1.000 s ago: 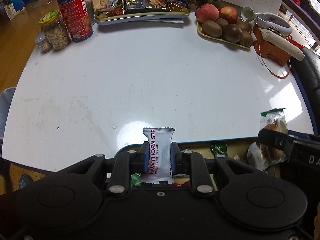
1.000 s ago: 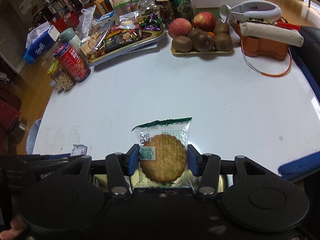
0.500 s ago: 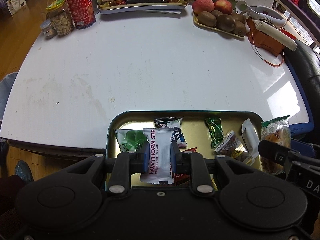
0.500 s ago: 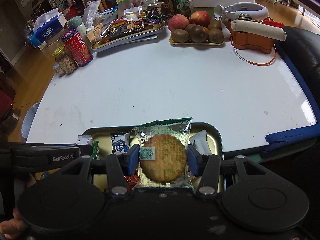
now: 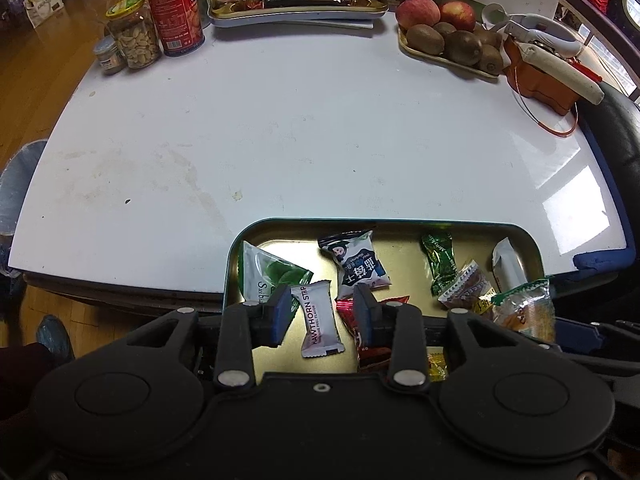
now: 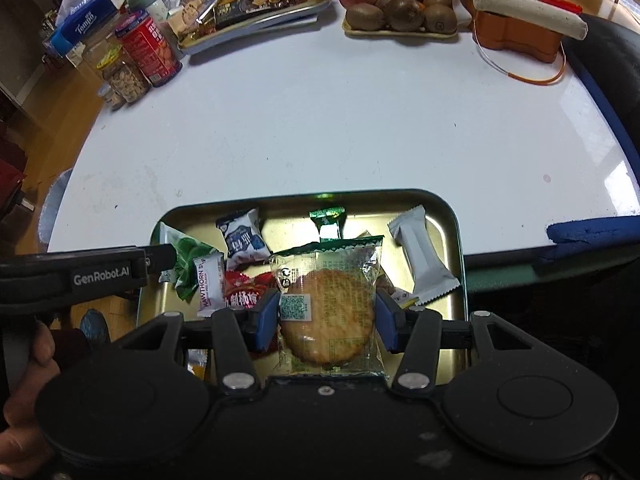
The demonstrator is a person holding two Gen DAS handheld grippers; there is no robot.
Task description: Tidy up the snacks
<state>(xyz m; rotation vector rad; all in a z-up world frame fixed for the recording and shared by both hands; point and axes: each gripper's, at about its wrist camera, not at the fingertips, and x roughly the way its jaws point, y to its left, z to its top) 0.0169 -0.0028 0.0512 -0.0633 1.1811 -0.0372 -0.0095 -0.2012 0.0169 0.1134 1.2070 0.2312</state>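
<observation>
A gold metal tray (image 5: 400,226) (image 6: 452,216) sits at the near edge of the white table and holds several wrapped snacks. My left gripper (image 5: 322,304) hangs over its left part and its jaws are opening. The white Hawthorn Strip packet (image 5: 320,320) (image 6: 210,280) lies between the pads, free of both, on the tray floor. My right gripper (image 6: 326,316) is shut on a clear-wrapped round cookie packet (image 6: 328,304) (image 5: 524,312) above the tray's middle. Below lie a green packet (image 5: 268,276), a black-and-white packet (image 5: 356,264), a red packet (image 6: 244,292) and a white bar (image 6: 420,256).
At the far side of the white table (image 5: 300,140) stand a second snack tray (image 5: 296,12), a red can (image 5: 172,8), a peanut jar (image 5: 134,40), a fruit tray with apples and kiwis (image 5: 448,40) and an orange box (image 5: 540,80). A blue pad (image 6: 592,236) lies at the right edge.
The left jaws have parted and let go of the Hawthorn Strip packet, which now lies in the tray. Both grippers drew back over the tray; the right one still holds the cookie packet.
</observation>
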